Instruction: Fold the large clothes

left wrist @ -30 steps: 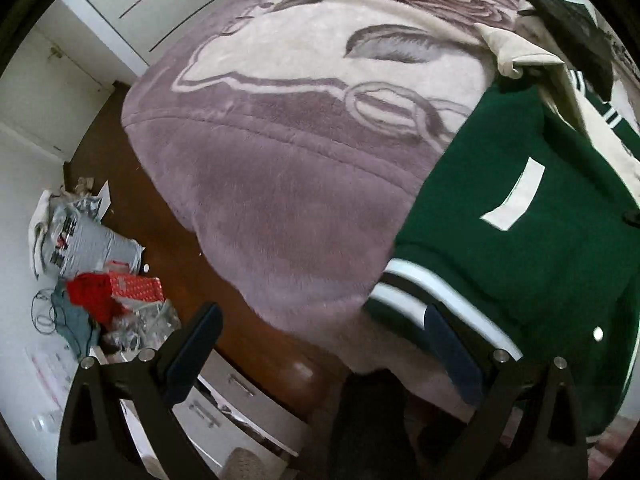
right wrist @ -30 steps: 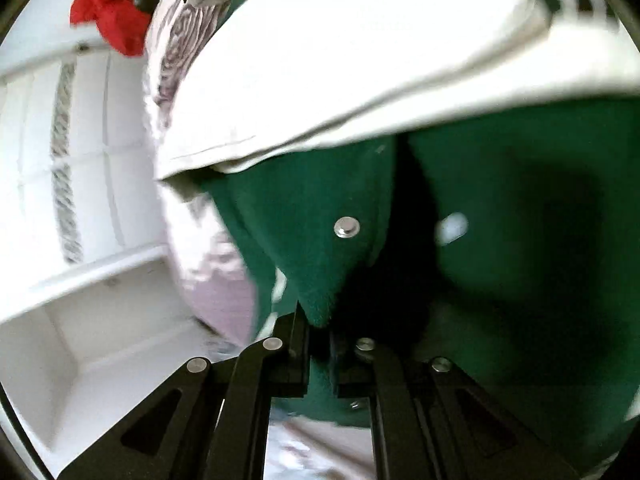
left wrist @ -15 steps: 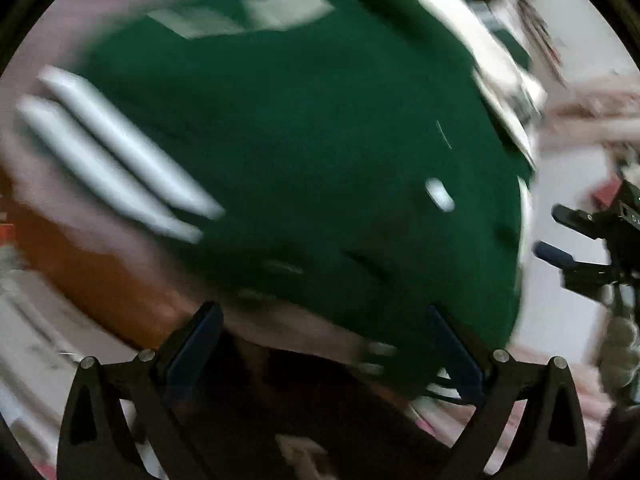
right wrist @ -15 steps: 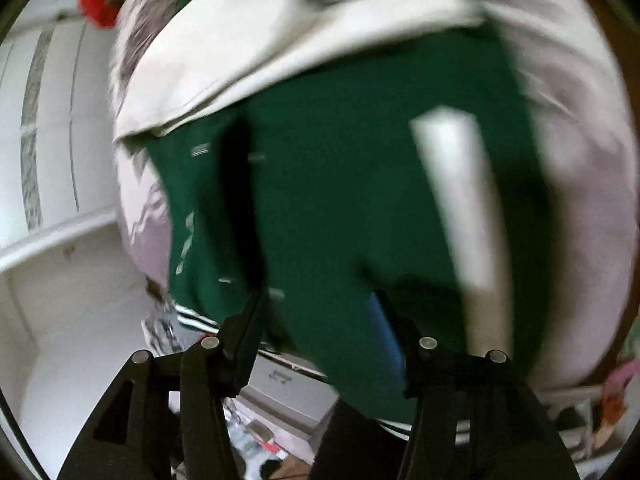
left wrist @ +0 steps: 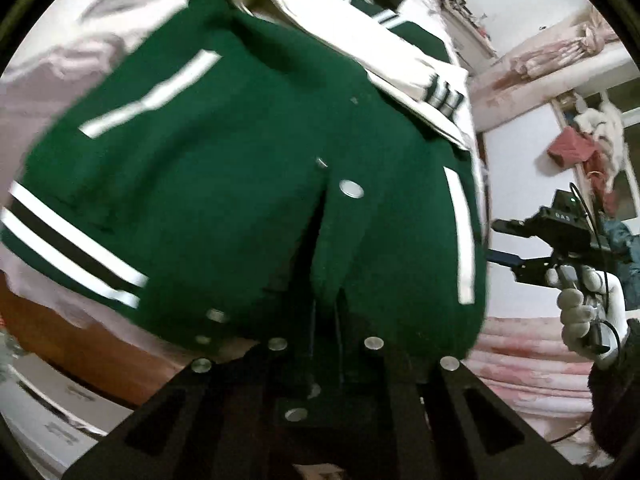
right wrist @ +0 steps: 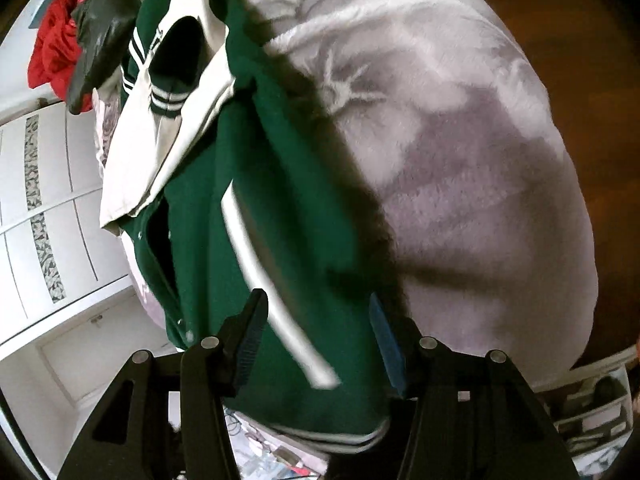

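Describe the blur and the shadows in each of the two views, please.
Left wrist view: the green varsity jacket is motion-smeared, worst at its striped hem. Right wrist view: the jacket's white stripe is streaked, and a dark shadow falls on the blanket.

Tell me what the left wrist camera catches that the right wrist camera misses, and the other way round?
Only the left wrist view shows the other handheld tool with its right tongs off to the side, gripped by a gloved hand, plus pink bedding. Its own left tongs are shut on the jacket's front edge.

Only the right wrist view shows the red cloth, the white cupboard doors and most of the purple blanket.

Both show the green jacket with its white sleeves.
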{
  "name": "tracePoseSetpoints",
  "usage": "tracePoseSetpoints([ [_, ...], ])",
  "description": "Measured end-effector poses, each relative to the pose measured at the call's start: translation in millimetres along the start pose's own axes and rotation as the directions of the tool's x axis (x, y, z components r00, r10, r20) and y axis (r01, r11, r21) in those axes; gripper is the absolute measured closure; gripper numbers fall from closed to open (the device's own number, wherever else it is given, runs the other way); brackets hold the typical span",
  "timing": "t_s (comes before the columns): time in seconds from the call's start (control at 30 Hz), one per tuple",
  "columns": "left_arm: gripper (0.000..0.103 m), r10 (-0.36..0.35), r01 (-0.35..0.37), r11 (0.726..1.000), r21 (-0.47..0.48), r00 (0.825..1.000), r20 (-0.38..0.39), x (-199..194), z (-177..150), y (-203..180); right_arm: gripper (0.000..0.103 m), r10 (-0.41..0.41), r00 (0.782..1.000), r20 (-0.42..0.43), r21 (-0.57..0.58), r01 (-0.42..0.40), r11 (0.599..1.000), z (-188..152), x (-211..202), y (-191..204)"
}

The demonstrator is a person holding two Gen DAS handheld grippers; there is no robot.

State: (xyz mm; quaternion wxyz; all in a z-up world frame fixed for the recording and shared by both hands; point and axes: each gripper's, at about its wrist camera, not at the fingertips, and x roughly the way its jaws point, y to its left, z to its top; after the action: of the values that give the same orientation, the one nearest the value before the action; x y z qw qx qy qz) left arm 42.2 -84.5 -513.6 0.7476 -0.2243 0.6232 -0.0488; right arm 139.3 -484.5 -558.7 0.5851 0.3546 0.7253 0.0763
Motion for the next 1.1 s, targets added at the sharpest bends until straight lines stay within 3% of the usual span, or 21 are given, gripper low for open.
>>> tracePoseSetpoints([
  [0.13, 0.096, 0.111, -0.110, 0.992, 0.060, 0.994, -0.008, 17.7, -1.3, 20.5, 0.048, -0.025, 1.000, -0.005, -0.028, 0.025, 0.999, 8.7, 6.8, -3.6],
  [0.23, 0.091, 0.104, -0.103, 0.994, 0.022, 0.990, -0.093, 51.3, -5.9, 41.1, 0.048, -0.038, 0.999, -0.018, -0.057, 0.037, 0.998, 4.8, 15.6, 11.6],
  [0.4, 0.085, 0.113, -0.125, 0.989, -0.080, 0.984, -0.138, 34.7, -11.7, 25.4, 0.048, -0.059, 0.998, -0.020, -0.155, 0.055, 0.986, -9.8, 10.5, 58.0],
  [0.43, 0.079, 0.105, -0.117, 0.988, -0.096, 0.987, -0.124, 25.3, -14.5, 22.4, 0.048, -0.046, 0.999, -0.027, -0.173, 0.040, 0.984, -12.8, 13.2, 69.3],
  [0.5, 0.045, 0.115, -0.124, 0.986, -0.111, 0.990, -0.088, 7.9, -19.6, 18.9, 0.048, -0.020, 0.998, -0.053, -0.238, 0.007, 0.971, -18.0, 19.3, 99.6],
  [0.53, 0.014, 0.126, -0.132, 0.985, -0.110, 0.990, -0.061, -0.4, -22.3, 17.2, 0.048, -0.006, 0.998, -0.061, -0.277, -0.012, 0.961, -20.4, 27.1, 122.7],
  [0.57, 0.008, 0.148, -0.150, 0.983, -0.110, 0.989, -0.025, -8.0, -24.0, 16.7, 0.048, 0.014, 0.998, -0.067, -0.312, -0.034, 0.949, -22.3, 36.9, 144.5],
  [0.67, 0.008, 0.226, -0.216, 0.968, -0.126, 0.972, 0.063, -20.5, -25.5, 24.8, 0.048, 0.029, 0.997, -0.077, -0.403, -0.058, 0.914, -22.0, 76.8, 202.9],
  [0.73, 0.008, 0.285, -0.274, 0.953, -0.127, 0.954, 0.087, -15.7, -20.6, 31.9, 0.048, -0.001, 0.998, -0.067, -0.456, -0.030, 0.889, -18.2, 112.7, 235.0],
  [0.8, 0.008, 0.345, -0.334, 0.935, -0.120, 0.934, 0.096, -6.6, -13.9, 40.1, 0.048, -0.121, 0.992, -0.026, -0.501, 0.092, 0.861, -12.7, 152.3, 255.0],
  [0.83, 0.008, 0.369, -0.357, 0.926, -0.120, 0.924, 0.098, 0.5, -11.7, 42.0, 0.048, -0.203, 0.979, -0.014, -0.526, 0.165, 0.834, -10.2, 169.7, 257.5],
  [0.87, 0.008, 0.404, -0.392, 0.912, -0.124, 0.910, 0.094, 7.6, -10.2, 46.0, 0.048, -0.310, 0.951, -0.013, -0.549, 0.252, 0.797, -6.9, 193.1, 259.1],
  [0.93, 0.008, 0.440, -0.428, 0.893, -0.140, 0.896, 0.067, 14.5, -8.8, 63.4, 0.048, -0.350, 0.936, -0.040, -0.550, 0.272, 0.790, -5.6, 194.3, 255.0],
  [0.97, 0.008, 0.446, -0.434, 0.890, -0.141, 0.893, 0.064, 13.8, -10.8, 69.4, 0.048, -0.339, 0.939, -0.050, -0.543, 0.259, 0.799, -6.7, 185.8, 256.3],
  [1.1, 0.008, 0.527, -0.510, 0.847, -0.148, 0.841, 0.121, -3.3, -2.5, 62.7, 0.048, -0.225, 0.971, -0.078, -0.477, 0.162, 0.864, -18.2, 107.7, 251.0],
])
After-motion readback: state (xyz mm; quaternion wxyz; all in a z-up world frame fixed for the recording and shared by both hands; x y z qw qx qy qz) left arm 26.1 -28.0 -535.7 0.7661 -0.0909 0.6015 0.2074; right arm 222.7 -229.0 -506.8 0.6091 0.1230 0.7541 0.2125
